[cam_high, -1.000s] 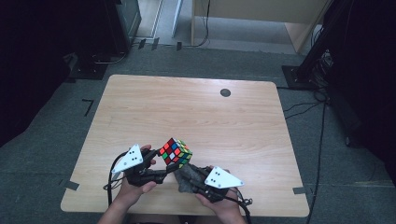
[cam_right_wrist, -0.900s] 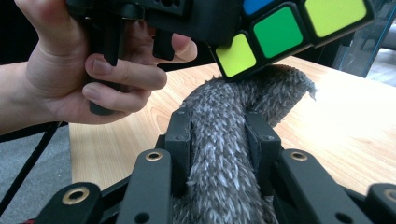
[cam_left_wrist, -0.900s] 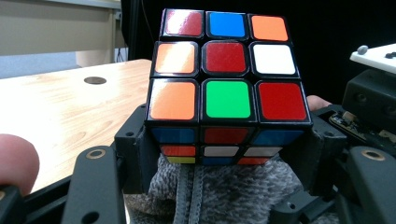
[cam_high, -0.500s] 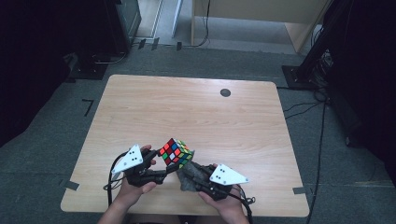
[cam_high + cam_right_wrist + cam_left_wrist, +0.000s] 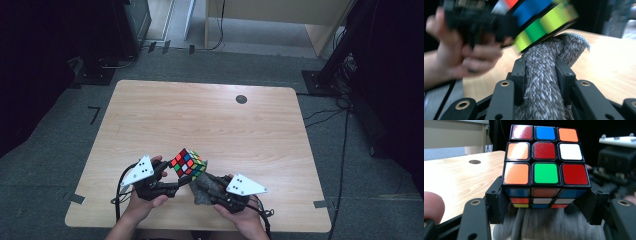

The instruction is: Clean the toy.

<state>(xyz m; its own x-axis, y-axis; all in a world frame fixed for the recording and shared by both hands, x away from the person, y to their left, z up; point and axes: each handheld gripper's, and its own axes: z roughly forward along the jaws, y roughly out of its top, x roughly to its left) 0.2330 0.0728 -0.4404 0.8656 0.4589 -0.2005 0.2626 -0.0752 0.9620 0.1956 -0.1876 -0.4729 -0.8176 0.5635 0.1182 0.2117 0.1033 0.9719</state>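
Observation:
A scrambled puzzle cube is held above the table's front edge, clamped by my left gripper, whose pads press its lower layer from both sides. My right gripper is shut on a bunched grey cloth. The cloth's upper end touches the underside of the cube, which appears blurred in the right gripper view. The person's left hand is beside it.
The light wooden table has a round dark cable hole near its far edge. Grey carpet surrounds it, with dark furniture and stands at the back and right. Cables trail from both grippers at the front edge.
The right gripper with the cloth has shifted slightly under the cube. The left gripper and cube have stayed where they were.

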